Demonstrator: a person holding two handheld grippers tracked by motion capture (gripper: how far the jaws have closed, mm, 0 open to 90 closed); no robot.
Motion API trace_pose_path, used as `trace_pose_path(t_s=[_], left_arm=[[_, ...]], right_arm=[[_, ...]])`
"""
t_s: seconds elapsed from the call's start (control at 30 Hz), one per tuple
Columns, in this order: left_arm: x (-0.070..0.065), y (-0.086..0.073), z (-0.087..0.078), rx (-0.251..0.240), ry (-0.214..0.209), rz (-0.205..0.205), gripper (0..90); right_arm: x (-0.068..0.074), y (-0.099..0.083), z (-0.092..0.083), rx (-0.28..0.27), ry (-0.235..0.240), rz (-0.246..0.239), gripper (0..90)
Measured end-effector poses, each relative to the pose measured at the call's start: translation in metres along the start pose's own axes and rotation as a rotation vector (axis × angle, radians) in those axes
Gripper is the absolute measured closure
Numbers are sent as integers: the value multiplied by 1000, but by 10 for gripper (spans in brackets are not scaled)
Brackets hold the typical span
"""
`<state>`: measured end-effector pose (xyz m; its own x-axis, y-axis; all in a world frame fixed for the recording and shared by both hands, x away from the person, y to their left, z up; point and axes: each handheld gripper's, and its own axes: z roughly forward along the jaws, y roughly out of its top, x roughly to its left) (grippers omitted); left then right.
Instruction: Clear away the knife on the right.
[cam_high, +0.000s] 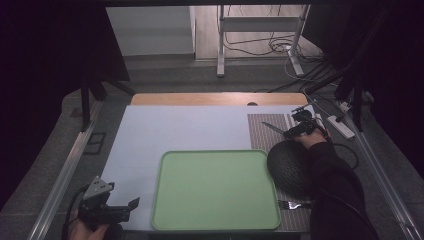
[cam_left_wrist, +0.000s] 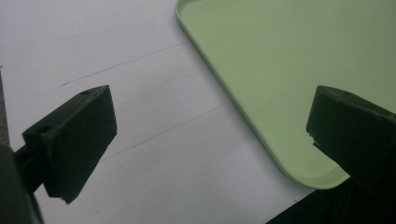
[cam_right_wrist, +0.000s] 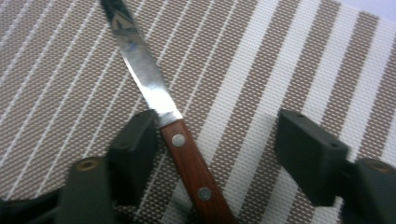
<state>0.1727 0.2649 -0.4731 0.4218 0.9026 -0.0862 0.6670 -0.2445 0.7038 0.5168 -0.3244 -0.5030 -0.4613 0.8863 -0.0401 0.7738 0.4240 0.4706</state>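
Observation:
A knife (cam_right_wrist: 144, 79) with a wooden handle and steel blade lies on a brown-and-white striped placemat (cam_right_wrist: 280, 70). My right gripper (cam_right_wrist: 219, 144) sits low over it with its jaws either side of the handle. One jaw touches the handle near the blade and the other stands well apart, so the gripper is open. In the high view the knife (cam_high: 272, 129) and right gripper (cam_high: 292, 131) are at the far right of the table. My left gripper (cam_high: 132, 204) is open at the near left, holding nothing, beside the green tray (cam_high: 215, 190).
A dark round woven object (cam_high: 290, 167) sits on the placemat (cam_high: 265, 135) right of the tray, with a fork (cam_high: 292, 204) near the front edge. The left gripper (cam_left_wrist: 210, 135) hovers over the white mat (cam_left_wrist: 116, 46) at the tray's (cam_left_wrist: 280, 70) near corner.

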Motion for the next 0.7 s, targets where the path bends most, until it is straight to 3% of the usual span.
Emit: trace_pose_path(t_s=[0.23, 0.57, 0.67, 0.7], left_arm=[[0, 0, 0, 3, 3, 2, 24], [0, 0, 0, 4, 4, 3, 25], [0, 0, 0, 4, 4, 2, 25], [0, 0, 0, 4, 5, 2, 25]], right_arm=[[-1, 0, -4, -5, 38, -61, 756], [-3, -1, -5, -8, 65, -89, 776], [-2, -1, -5, -11, 57, -125, 776], [-1, -1, -5, -15, 36, -140, 777]])
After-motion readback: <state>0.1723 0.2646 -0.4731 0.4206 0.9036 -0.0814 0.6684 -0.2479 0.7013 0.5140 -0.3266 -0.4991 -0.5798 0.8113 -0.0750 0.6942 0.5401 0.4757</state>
